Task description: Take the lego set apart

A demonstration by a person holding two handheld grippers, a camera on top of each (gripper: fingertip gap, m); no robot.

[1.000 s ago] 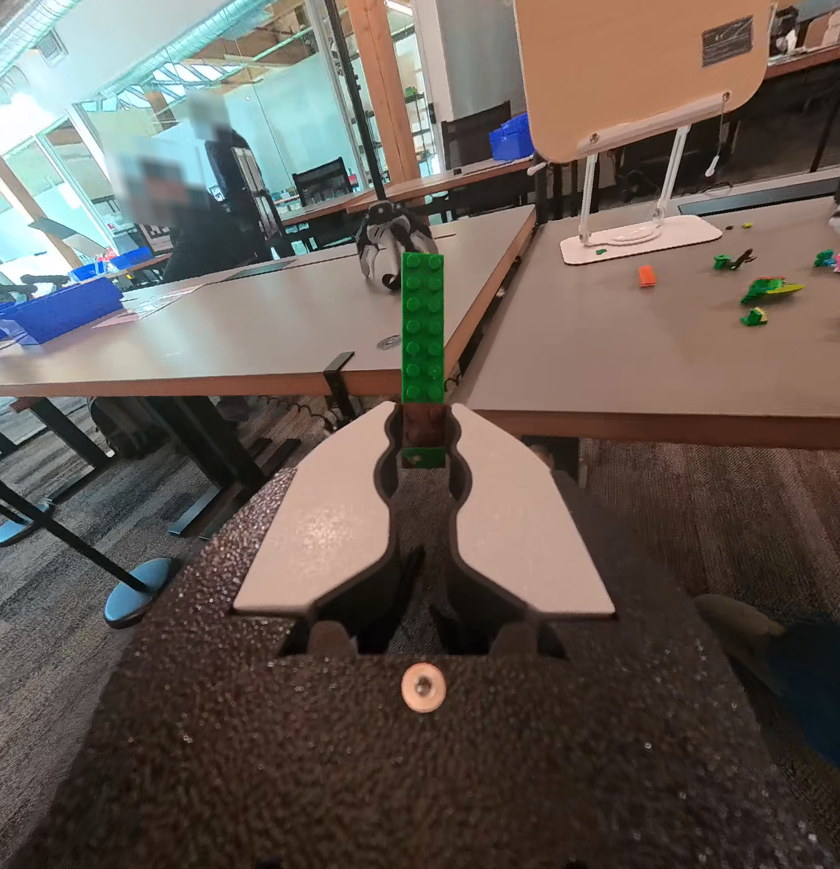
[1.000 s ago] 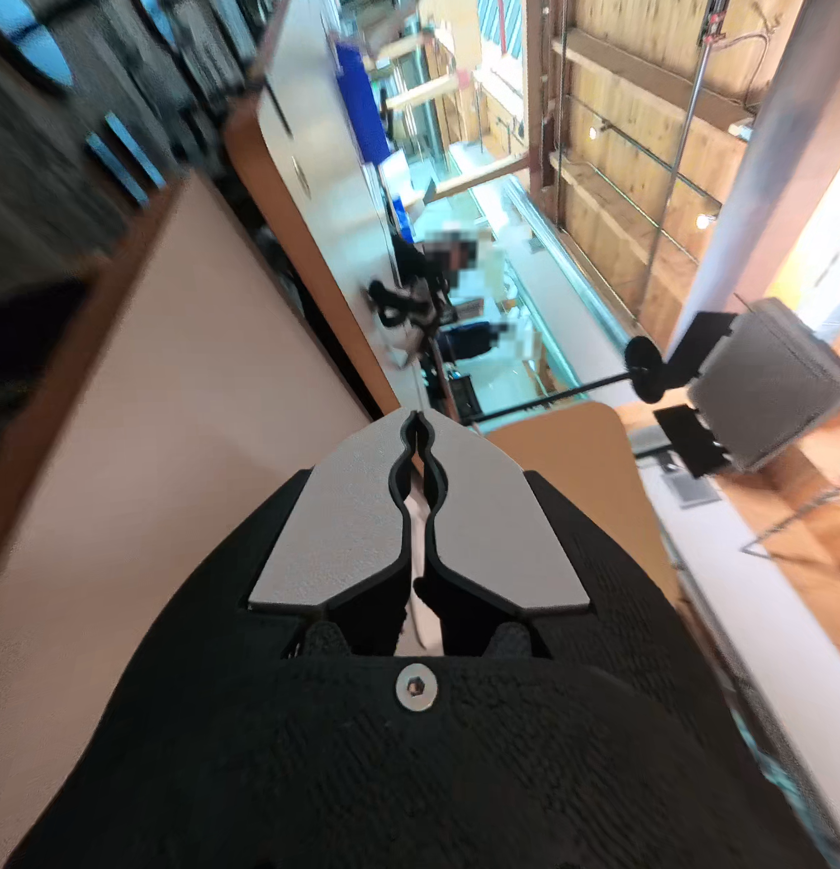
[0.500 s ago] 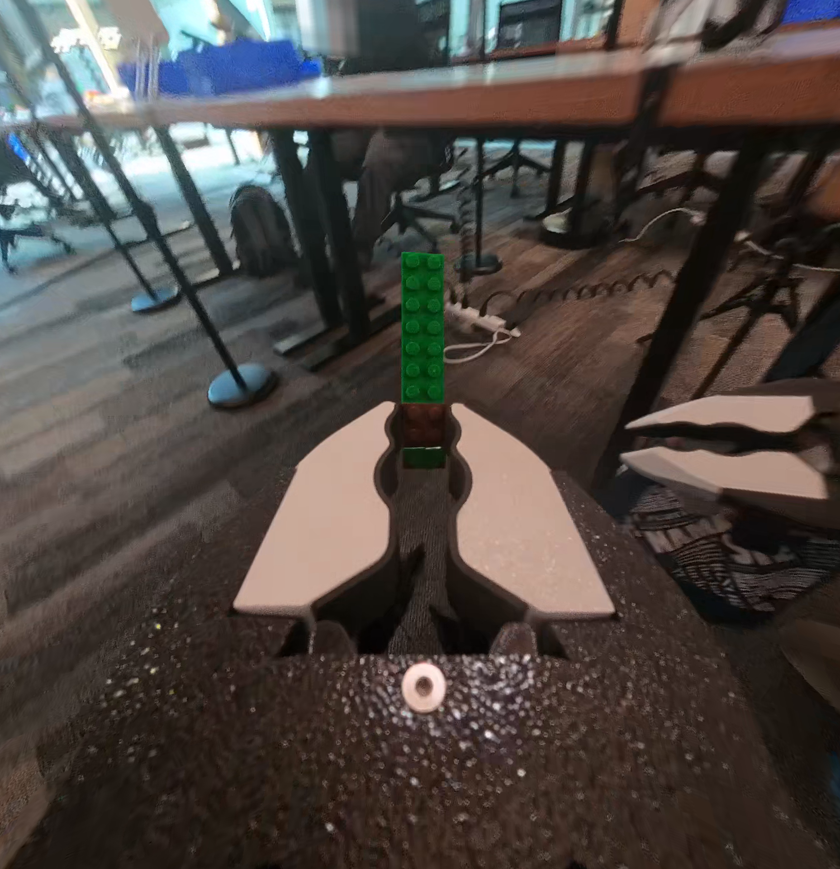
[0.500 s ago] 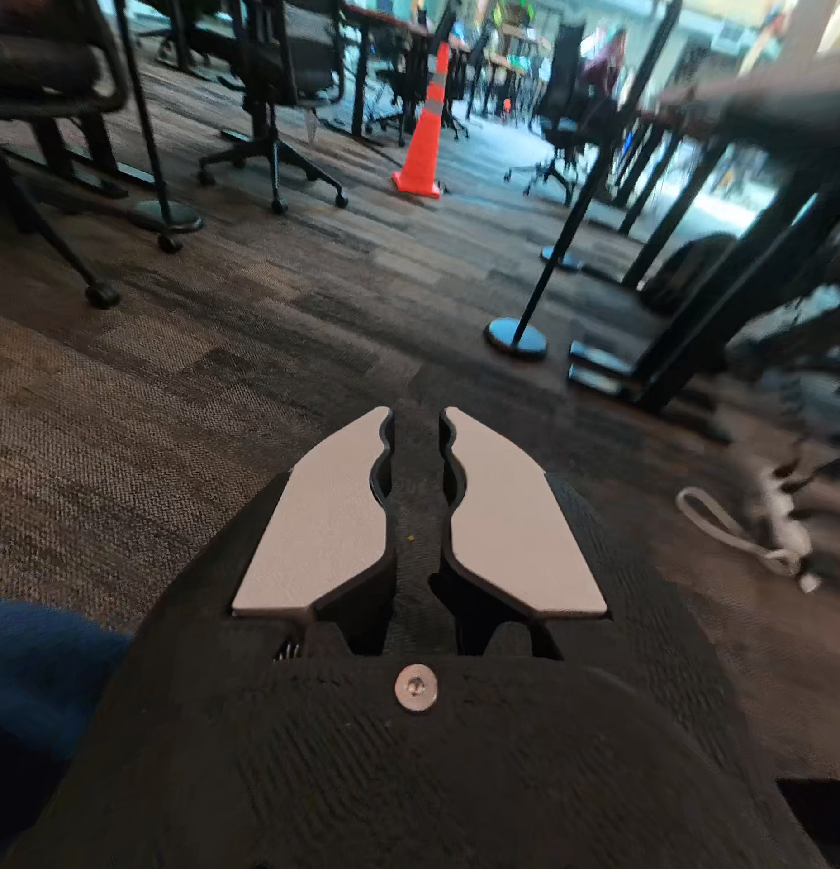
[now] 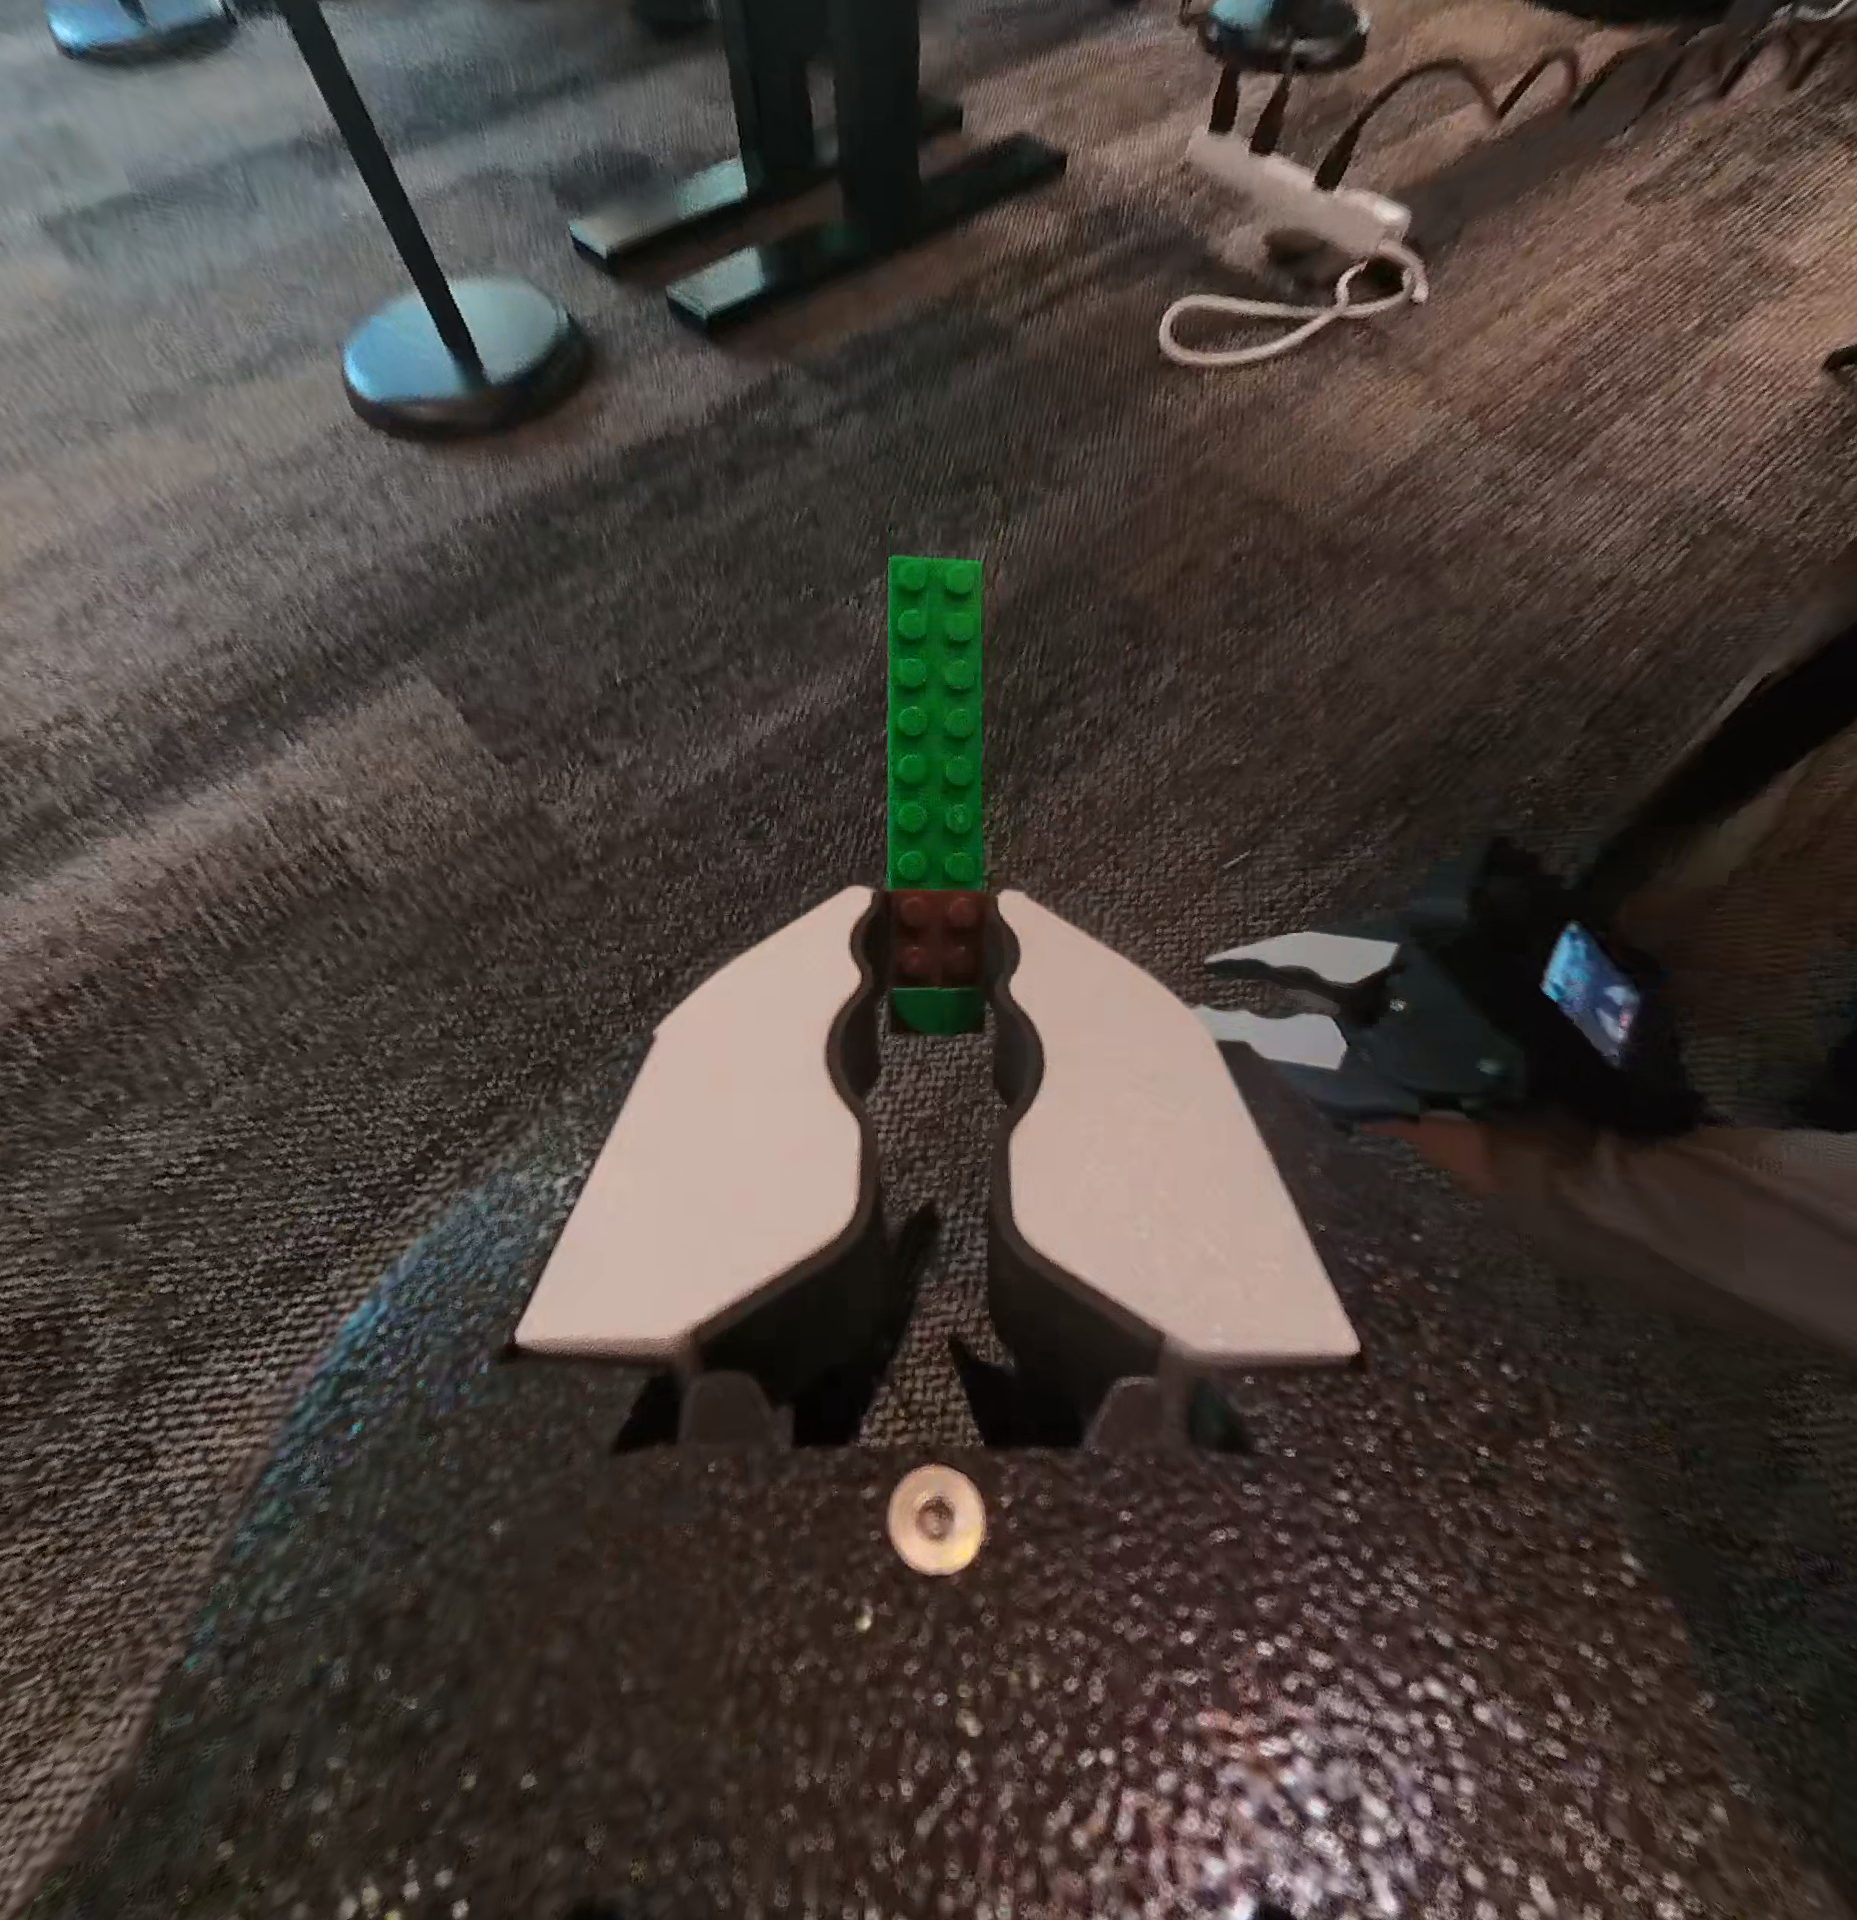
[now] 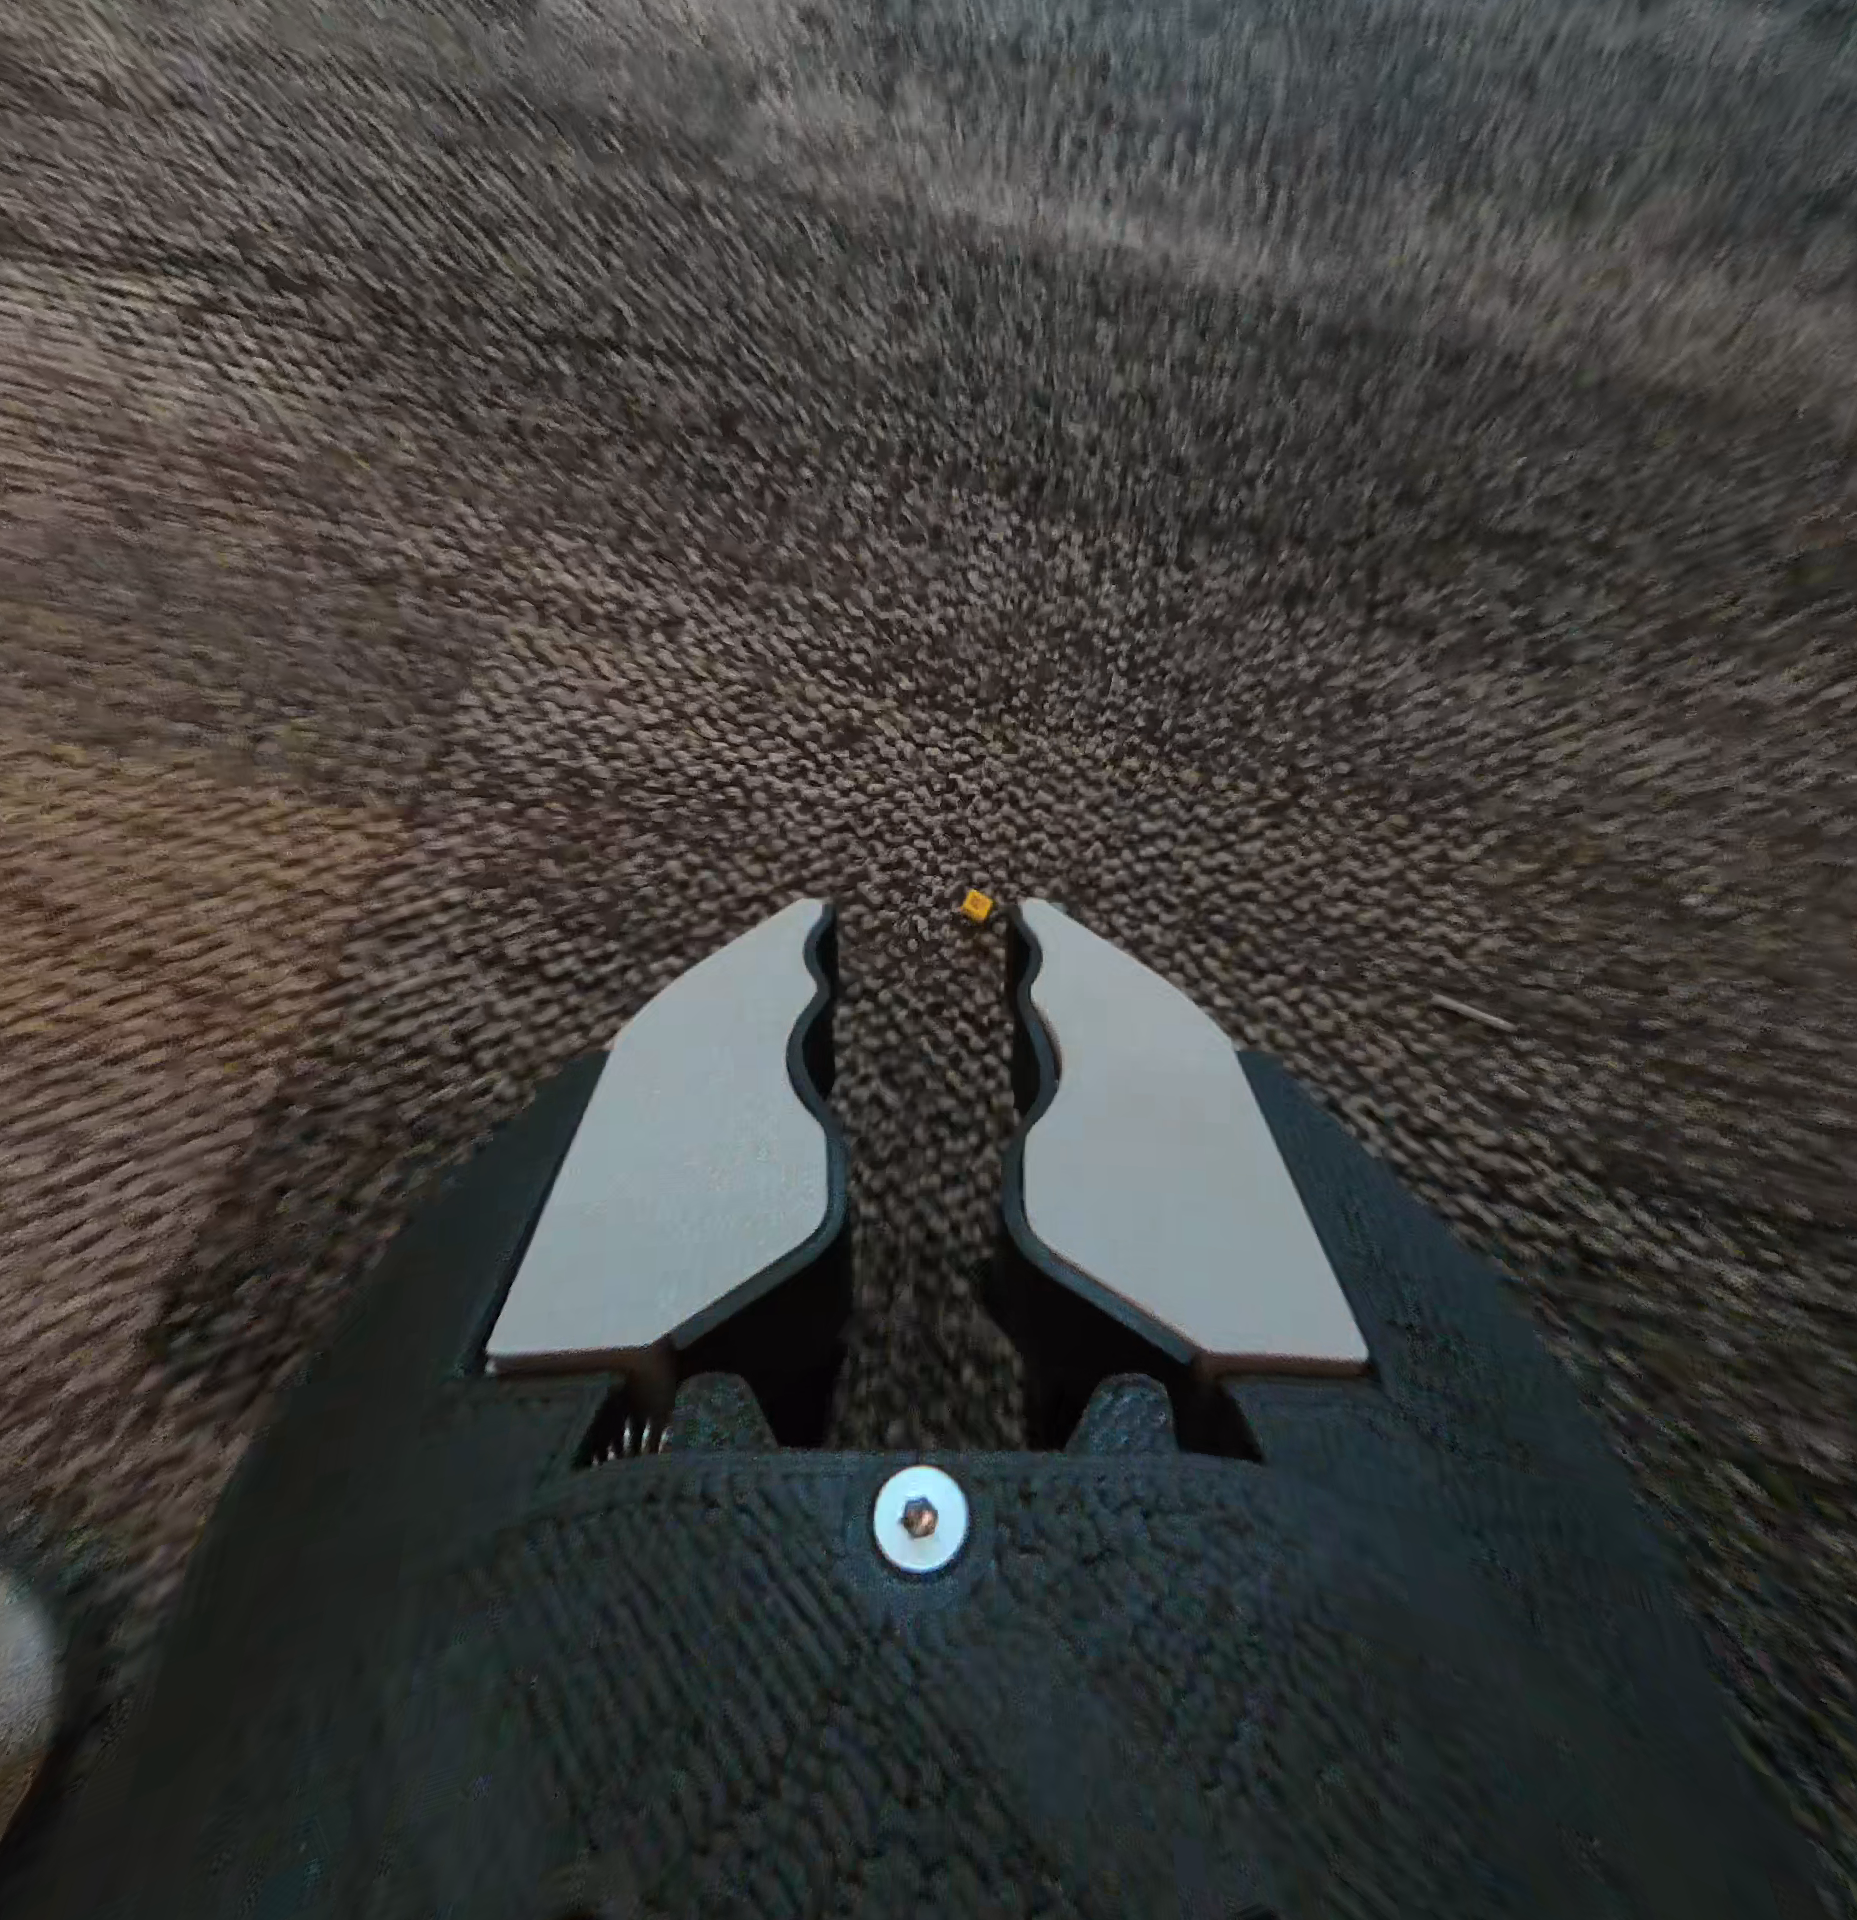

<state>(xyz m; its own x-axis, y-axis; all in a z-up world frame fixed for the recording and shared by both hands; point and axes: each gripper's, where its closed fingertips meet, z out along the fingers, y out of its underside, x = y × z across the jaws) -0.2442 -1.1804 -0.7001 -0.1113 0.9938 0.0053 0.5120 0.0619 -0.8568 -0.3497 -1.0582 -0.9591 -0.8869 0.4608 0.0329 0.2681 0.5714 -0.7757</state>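
Observation:
My left gripper (image 5: pixel 936 940) is shut on a lego piece: a long green plate (image 5: pixel 935 727) with a small brown brick (image 5: pixel 936 938) on its near end, held out over the carpet. My right gripper (image 6: pixel 919 914) is open and empty, pointing down at the carpet. A tiny yellow lego piece (image 6: pixel 974 905) lies on the carpet just beyond its fingertips, nearer the right one. The right gripper also shows at the right of the left wrist view (image 5: pixel 1256 1003), low over the floor, its jaws apart.
Brown carpet (image 6: pixel 903 468) fills the floor. Black table legs (image 5: pixel 841 156), a round pole base (image 5: pixel 456 353) and a white power strip with a coiled cord (image 5: pixel 1298 239) lie farther off. A person's arm (image 5: pixel 1630 1216) holds the right gripper. Some 30 cm of space lies between my two pairs of fingers.
Both grippers have dropped from table height down to the floor. The right gripper has opened wider and now points at the yellow piece. The left keeps hold of the green and brown piece.

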